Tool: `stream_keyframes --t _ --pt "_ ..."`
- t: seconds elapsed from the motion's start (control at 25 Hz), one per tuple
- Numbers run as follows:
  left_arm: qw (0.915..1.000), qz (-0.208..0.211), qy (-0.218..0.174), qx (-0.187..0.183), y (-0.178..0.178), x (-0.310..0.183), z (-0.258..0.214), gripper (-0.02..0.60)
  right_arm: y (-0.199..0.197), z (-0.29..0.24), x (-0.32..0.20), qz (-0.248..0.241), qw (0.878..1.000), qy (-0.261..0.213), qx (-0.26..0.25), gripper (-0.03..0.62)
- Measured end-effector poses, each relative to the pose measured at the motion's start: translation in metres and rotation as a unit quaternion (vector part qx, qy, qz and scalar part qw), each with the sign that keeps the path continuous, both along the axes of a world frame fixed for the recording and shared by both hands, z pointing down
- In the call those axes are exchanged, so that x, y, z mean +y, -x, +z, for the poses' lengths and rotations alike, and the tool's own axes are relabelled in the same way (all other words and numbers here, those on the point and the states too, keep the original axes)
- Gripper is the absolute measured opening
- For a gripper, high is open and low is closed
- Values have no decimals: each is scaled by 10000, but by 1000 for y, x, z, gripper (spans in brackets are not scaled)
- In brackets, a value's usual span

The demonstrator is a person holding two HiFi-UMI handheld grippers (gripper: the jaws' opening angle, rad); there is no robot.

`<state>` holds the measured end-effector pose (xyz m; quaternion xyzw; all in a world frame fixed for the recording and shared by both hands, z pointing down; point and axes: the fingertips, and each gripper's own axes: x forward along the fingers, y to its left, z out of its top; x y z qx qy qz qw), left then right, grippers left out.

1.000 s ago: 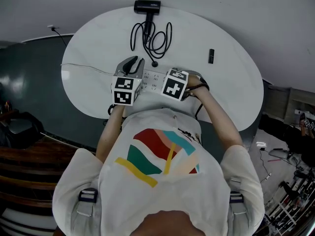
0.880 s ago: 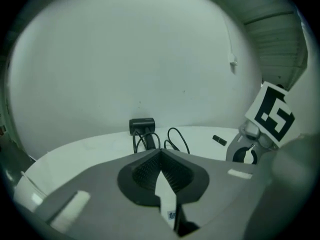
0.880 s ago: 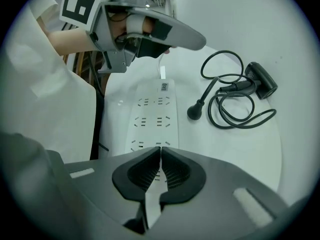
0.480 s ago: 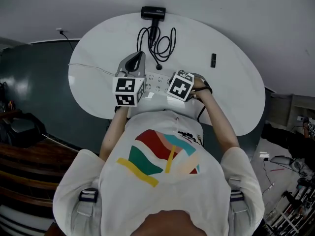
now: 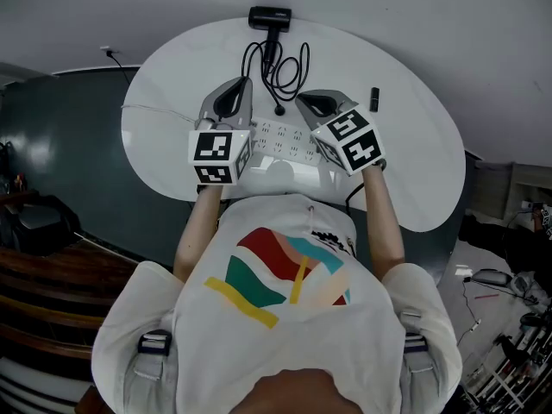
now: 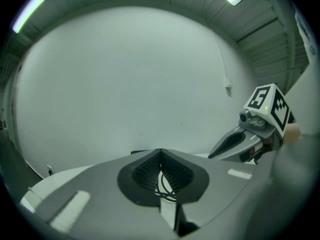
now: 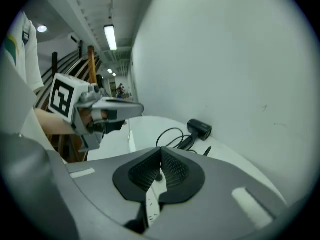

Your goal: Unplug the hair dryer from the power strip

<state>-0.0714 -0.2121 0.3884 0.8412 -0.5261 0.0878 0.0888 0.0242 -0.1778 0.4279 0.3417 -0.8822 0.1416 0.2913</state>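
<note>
- so where's the hair dryer point(image 5: 270, 17)?
- at the far edge of the desk point(image 5: 414, 162), cord point(image 5: 291, 69) looped toward me, its plug point(image 5: 279, 110) lying loose just beyond the power strip point(image 5: 285, 136).
- and what are you holding?
- nothing. my left hand-held gripper point(image 5: 245, 84) and right hand-held gripper point(image 5: 303, 98) are both pressed together, flanking the strip.
</note>
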Motion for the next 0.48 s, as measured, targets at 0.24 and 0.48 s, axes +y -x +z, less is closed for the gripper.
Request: stream_keyframes --t 0.24,0.48 --pt "9995 -25 -291 101 -8 16 -29 0 -22 -86 0 1251 9701 -1336 -1592 15" --pt "9981 -69 -604 120 -14 29 -41 0 -53 -102 23 2289 9256 -2254 -2002 14"
